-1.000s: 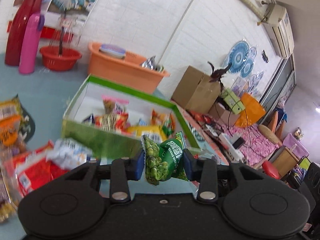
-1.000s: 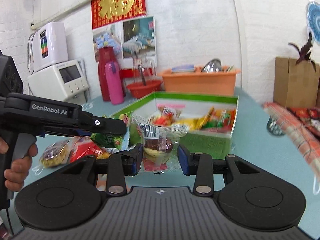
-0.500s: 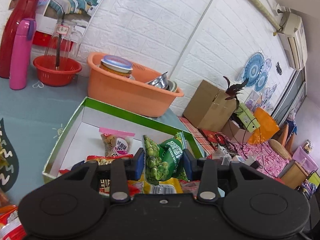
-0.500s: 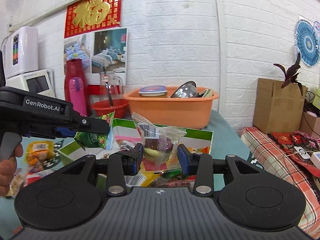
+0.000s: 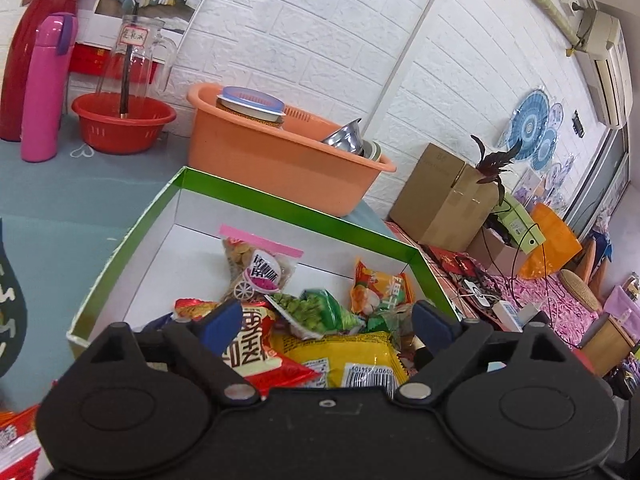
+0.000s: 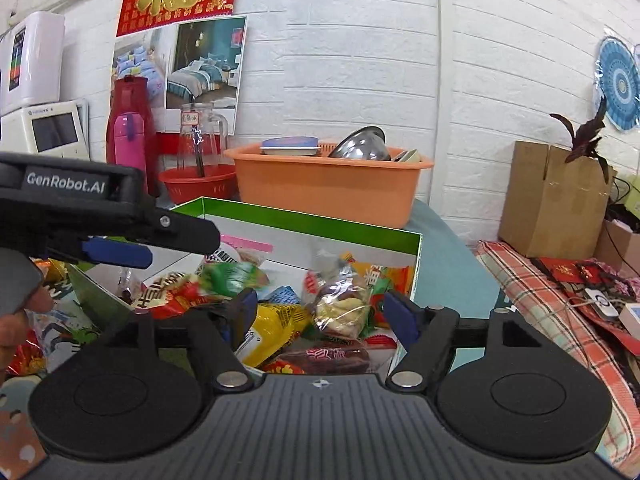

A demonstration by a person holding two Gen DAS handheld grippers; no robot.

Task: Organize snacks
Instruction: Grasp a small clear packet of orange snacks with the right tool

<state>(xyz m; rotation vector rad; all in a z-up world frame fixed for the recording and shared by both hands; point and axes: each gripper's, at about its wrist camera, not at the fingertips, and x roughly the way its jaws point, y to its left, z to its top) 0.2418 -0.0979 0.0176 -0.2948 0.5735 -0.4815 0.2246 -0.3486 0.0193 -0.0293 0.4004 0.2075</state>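
Observation:
A green box with a white inside (image 5: 280,204) (image 6: 320,221) holds several snack packets. My left gripper (image 5: 328,320) hangs over its near end, its jaws opening wide. A green pea packet (image 5: 316,312) (image 6: 232,276) lies blurred on the pile below, clear of both pads. My right gripper (image 6: 322,312) is over the same box, its jaws also opening. A clear packet of mixed sweets (image 6: 340,304) sits between its pads without touching them. In the right wrist view the left gripper's fingers (image 6: 180,232) reach in from the left.
Behind the box stands an orange basin (image 5: 280,152) with bowls, then a red basket (image 5: 120,124) and a pink bottle (image 5: 44,88). Loose snack packets (image 6: 24,352) lie on the table left of the box. A cardboard carton (image 5: 444,196) is at the right.
Both grippers moved forward over the box and opened. The green pea packet and the clear sweets packet left the pads and dropped onto the pile.

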